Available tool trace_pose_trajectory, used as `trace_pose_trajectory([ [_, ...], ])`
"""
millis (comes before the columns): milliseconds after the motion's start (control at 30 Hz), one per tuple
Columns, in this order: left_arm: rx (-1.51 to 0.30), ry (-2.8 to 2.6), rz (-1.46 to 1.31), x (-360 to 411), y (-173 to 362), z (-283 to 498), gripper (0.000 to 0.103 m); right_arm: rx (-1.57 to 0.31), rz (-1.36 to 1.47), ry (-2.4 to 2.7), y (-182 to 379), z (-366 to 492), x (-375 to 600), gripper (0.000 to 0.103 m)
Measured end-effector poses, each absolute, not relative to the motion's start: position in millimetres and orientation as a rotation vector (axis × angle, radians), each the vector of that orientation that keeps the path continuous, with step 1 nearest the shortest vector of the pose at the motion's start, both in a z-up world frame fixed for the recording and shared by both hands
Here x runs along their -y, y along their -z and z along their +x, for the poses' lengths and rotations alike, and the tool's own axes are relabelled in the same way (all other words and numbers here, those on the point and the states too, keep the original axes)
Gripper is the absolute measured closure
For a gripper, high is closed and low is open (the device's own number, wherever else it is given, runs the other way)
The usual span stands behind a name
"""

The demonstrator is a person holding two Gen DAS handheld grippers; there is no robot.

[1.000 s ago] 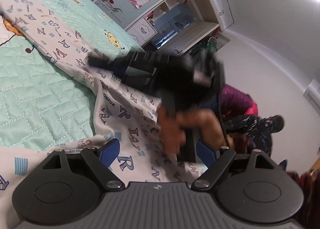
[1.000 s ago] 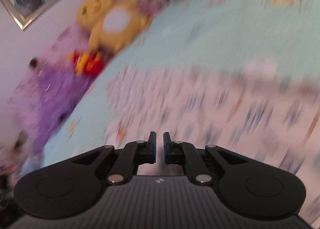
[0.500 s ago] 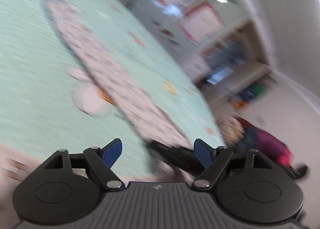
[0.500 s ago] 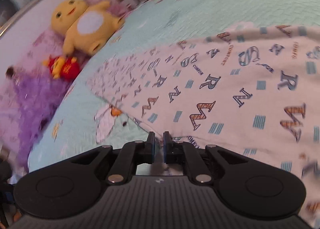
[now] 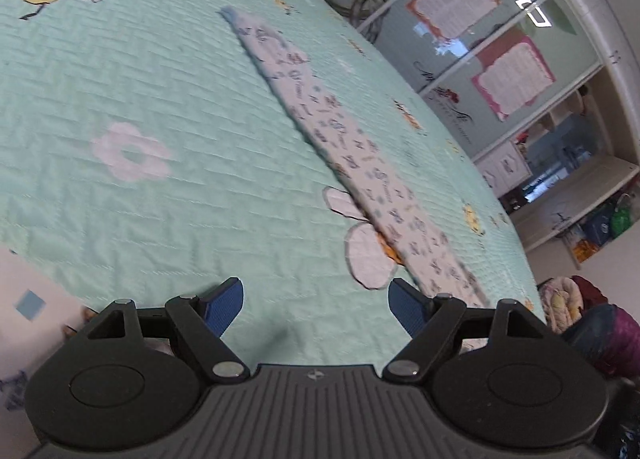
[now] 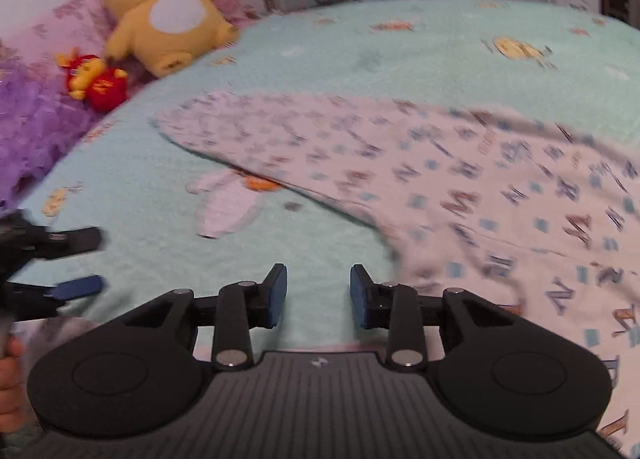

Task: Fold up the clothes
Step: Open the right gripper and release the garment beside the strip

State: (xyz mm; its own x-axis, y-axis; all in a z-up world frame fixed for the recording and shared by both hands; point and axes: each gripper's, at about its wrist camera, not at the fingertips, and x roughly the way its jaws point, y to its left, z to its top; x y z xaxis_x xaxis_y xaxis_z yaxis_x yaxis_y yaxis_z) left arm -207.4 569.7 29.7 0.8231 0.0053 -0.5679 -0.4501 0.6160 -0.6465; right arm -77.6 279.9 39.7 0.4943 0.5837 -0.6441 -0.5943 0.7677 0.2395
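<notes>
A white garment printed with letters (image 6: pixel 460 179) lies spread on the mint quilted bedspread (image 6: pixel 360 51), filling the right half of the right wrist view. In the left wrist view the garment (image 5: pixel 360 163) runs as a long strip diagonally across the bedspread (image 5: pixel 140 79). My right gripper (image 6: pixel 318 295) hovers over bare quilt just left of the garment's near edge; its jaws are opening with nothing between them. My left gripper (image 5: pixel 316 303) is wide open and empty above the quilt, and the left gripper (image 6: pixel 68 263) also shows at the left edge of the right wrist view.
A yellow plush toy (image 6: pixel 164 19), a small red and yellow toy (image 6: pixel 96 79) and purple bedding (image 6: pixel 28 115) lie at the head of the bed. Cabinets and shelves (image 5: pixel 540 131) stand beyond the bed's far side. Dark bundled clothes (image 5: pixel 600 331) sit at the right.
The right jaws, nearly shut before, have parted and now sit off the garment's edge over bare quilt. The left gripper has swung from the garment and the other gripper toward open bedspread.
</notes>
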Motion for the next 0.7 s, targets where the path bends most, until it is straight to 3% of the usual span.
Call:
trace_pose_trajectory([
  [233,-0.553,-0.314,-0.897,-583,-28,-216,0.02,-0.695,-0.167,-0.762,-48,-136,-334,0.067],
  [700,-0.556,-0.34,-0.896,-598,-31,-219,0.02,-0.732,-0.088,-0.83,-14,-177,-366,0.063],
])
